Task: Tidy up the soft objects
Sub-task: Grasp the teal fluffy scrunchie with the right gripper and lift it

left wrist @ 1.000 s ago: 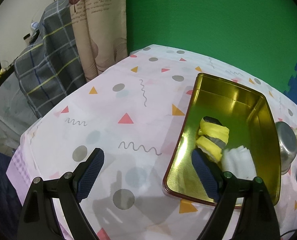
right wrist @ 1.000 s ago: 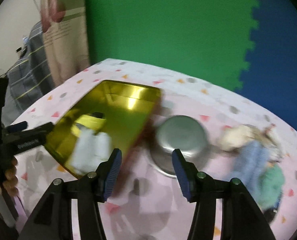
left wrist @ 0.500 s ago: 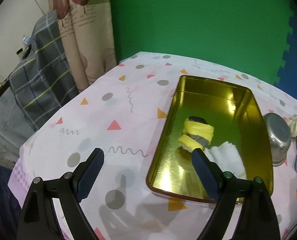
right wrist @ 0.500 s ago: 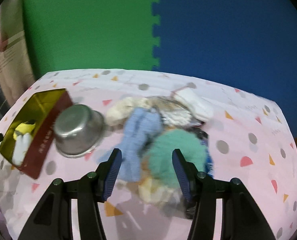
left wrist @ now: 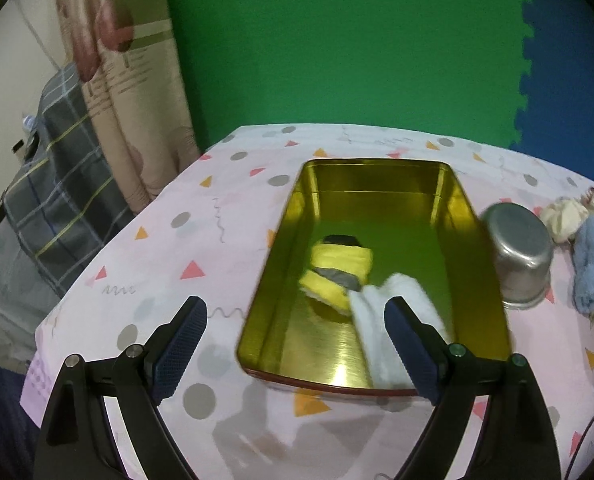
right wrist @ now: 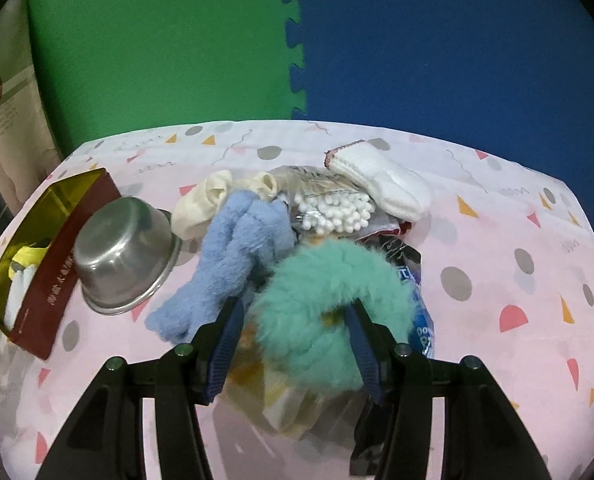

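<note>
Right gripper (right wrist: 293,332) fingers half apart, straddling the green fluffy ring (right wrist: 329,312); left gripper (left wrist: 293,344) wide apart over the tin (left wrist: 377,184).

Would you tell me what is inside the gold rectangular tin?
Inside the gold rectangular tin lie a yellow-and-grey rolled sock and a white folded cloth; the cloth's near end is hidden.
</note>
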{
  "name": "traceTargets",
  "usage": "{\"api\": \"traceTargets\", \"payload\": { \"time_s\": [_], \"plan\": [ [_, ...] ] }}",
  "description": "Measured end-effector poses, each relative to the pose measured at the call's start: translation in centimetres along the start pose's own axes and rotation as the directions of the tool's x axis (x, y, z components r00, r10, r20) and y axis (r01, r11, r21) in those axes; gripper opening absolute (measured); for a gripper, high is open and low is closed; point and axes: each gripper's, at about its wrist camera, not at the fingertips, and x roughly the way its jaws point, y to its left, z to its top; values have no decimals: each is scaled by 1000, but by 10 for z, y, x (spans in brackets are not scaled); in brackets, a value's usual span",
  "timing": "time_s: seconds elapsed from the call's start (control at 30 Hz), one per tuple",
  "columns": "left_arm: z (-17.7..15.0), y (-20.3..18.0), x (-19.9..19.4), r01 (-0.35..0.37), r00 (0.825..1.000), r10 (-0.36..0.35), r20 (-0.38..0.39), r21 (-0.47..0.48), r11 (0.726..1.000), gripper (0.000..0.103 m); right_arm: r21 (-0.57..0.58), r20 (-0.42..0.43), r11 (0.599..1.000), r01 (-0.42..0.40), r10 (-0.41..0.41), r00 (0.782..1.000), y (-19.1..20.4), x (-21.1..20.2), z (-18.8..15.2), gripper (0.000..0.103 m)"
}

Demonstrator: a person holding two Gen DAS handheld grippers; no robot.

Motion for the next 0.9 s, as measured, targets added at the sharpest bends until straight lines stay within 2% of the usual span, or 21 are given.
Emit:
{"api": "traceTargets", "payload": {
  "time_s": [0.2, 0.23, 0.3, 0.37, 0.43, 0.57, 0.7, 0.83, 0.9],
  "plan": [
    [0, -33, -15, 47, 999, -49, 14, 80, 996, 88, 4, 13, 1000, -12, 12, 1000, 0, 10, 3, 53],
    [0, -39, -17, 60, 998, -61, 13, 91, 994, 88, -6, 18, 1000, -11, 11, 1000, 2, 10, 2, 49],
    [2, -54, -21, 90, 996, -92, 11, 110, 990, 88, -19, 24, 1000, -6, 6, 1000, 2, 7, -2, 33],
    [3, -71, -25, 122, 992, -125, 9, 138, 983, 88, -18, 33, 1000, -16, 17, 999, 1, 3, -5, 32],
    [5, -89, -29, 145, 989, -149, 10, 166, 975, 88, -19, 42, 1000, -25, 25, 999, -2, -3, -8, 26],
    [9, -121, -35, 190, 980, -198, 12, 224, 956, 88, -24, 55, 999, -44, 45, 997, -4, -17, -18, 26],
    [15, -146, -38, 261, 964, -264, -17, 232, 937, 88, -48, 87, 998, -45, 49, 995, -6, -36, -27, 26],
    [21, -172, -40, 324, 945, -323, -42, 242, 915, 88, -42, 140, 999, -25, 31, 990, -18, -61, -31, 26],
    [22, -183, -41, 339, 940, -339, -43, 254, 906, 88, -31, 177, 999, 20, -14, 984, -28, -73, -32, 26]
  ]
}}
